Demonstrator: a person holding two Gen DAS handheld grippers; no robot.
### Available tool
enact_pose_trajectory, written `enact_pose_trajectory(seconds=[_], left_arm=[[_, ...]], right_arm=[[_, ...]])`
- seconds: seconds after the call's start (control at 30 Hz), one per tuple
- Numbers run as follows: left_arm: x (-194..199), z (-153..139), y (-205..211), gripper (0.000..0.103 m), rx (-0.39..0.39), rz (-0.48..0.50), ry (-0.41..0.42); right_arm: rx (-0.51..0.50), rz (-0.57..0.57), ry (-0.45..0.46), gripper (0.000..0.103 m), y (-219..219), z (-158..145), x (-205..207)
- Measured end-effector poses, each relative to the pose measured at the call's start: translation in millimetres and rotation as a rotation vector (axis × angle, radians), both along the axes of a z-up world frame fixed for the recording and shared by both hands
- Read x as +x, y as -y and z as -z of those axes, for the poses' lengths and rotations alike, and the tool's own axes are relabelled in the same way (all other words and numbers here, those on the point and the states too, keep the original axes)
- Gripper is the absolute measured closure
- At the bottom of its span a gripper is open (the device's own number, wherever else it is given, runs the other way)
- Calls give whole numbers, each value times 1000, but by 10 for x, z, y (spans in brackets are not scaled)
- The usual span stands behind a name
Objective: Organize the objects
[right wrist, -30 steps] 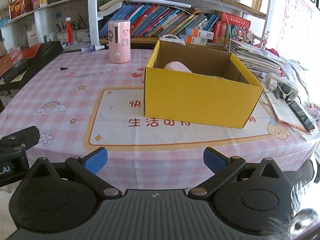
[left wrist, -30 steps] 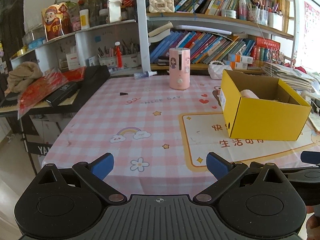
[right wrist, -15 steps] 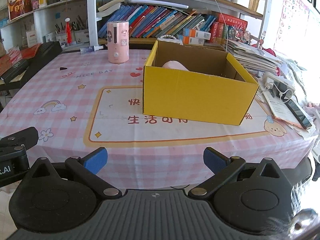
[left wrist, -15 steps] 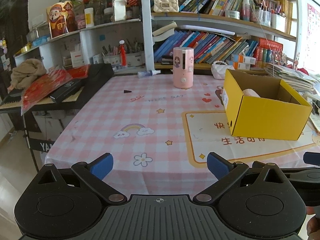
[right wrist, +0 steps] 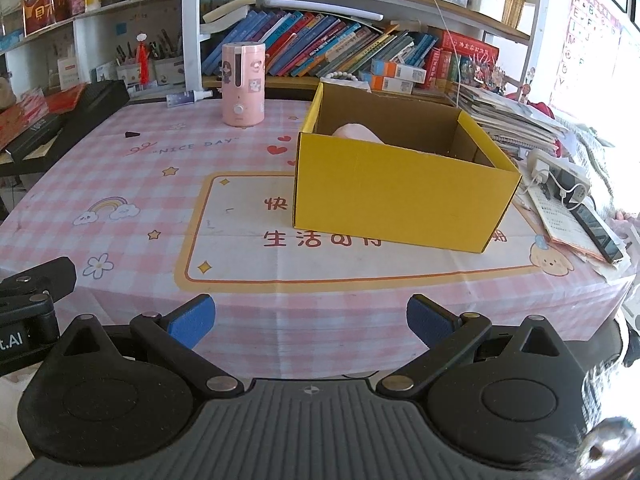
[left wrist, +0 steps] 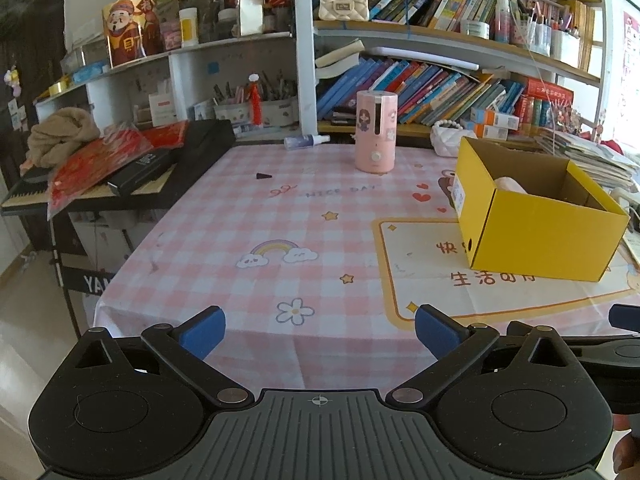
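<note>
An open yellow cardboard box (right wrist: 400, 196) stands on the pink checked tablecloth (right wrist: 160, 184); it also shows at the right of the left wrist view (left wrist: 536, 232). A pale pink object (right wrist: 356, 133) lies inside it, mostly hidden by the wall. A pink cylindrical device (left wrist: 375, 136) stands upright at the table's far side, also in the right wrist view (right wrist: 243, 84). My left gripper (left wrist: 318, 330) is open and empty, off the table's near edge. My right gripper (right wrist: 310, 320) is open and empty, near the front edge, short of the box.
A small spray bottle (left wrist: 306, 141) lies at the table's far edge. A black keyboard (left wrist: 120, 184) with red packets stands to the left. Bookshelves (left wrist: 440, 80) fill the back. Papers, a phone (right wrist: 596, 232) and a power strip (right wrist: 560, 168) lie right of the box.
Both grippers have drawn back from the table; the box and the pink device look farther away. Both stay open.
</note>
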State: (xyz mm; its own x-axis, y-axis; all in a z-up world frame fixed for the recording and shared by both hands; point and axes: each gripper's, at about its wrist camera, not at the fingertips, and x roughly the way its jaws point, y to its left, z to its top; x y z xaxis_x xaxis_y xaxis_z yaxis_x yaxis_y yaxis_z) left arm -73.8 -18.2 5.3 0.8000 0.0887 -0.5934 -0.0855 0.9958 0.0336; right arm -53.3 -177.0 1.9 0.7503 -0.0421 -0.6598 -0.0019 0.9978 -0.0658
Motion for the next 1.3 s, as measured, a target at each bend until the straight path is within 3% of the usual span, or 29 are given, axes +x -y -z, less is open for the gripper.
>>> enact_pose_trajectory(seconds=[1.3], left_arm=[[19,32,-20,0,-9,2,-13]], right_arm=[[-1,2,3,0,-14,7,-20]])
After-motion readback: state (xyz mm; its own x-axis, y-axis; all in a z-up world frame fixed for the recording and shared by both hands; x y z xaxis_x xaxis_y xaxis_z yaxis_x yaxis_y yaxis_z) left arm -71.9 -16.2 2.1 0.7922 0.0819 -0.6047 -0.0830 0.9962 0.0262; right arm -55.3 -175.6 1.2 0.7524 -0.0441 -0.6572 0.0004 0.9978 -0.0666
